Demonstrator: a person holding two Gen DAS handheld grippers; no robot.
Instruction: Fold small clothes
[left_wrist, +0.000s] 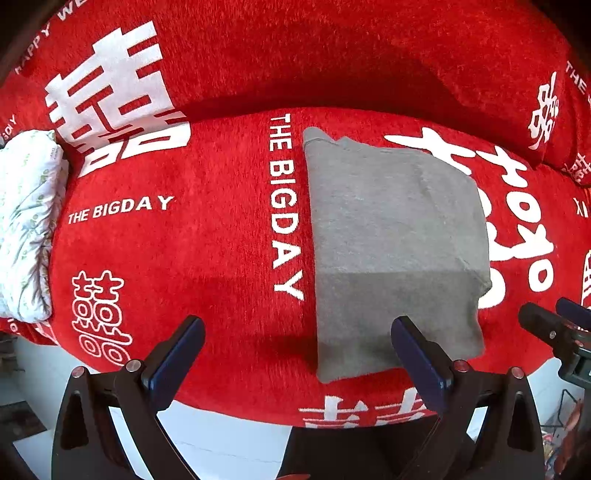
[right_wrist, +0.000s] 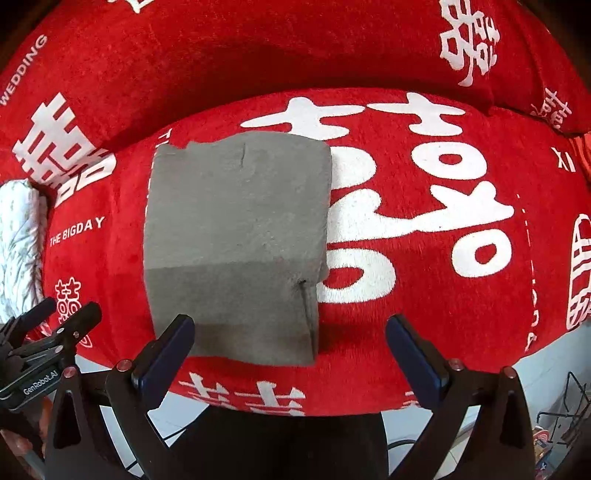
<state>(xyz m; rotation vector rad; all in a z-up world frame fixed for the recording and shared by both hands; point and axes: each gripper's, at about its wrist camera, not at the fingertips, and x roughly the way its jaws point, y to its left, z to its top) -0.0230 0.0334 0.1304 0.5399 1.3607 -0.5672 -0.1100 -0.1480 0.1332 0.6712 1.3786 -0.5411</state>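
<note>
A grey garment lies folded into a flat rectangle on the red printed cover, its near edge close to the cushion's front. My left gripper hangs above that near edge with its jaws wide open and nothing between them; one dark fingertip is over the cloth's near corner. In the right wrist view the same garment sits left of centre. My right gripper is also open and empty above the garment's near right corner. The left gripper shows at that view's left edge.
The red cover with white lettering spreads over a cushioned seat and backrest. A white flower-patterned pillow lies at the left end. White floor shows below the seat's front edge, with a wire rack at the lower right.
</note>
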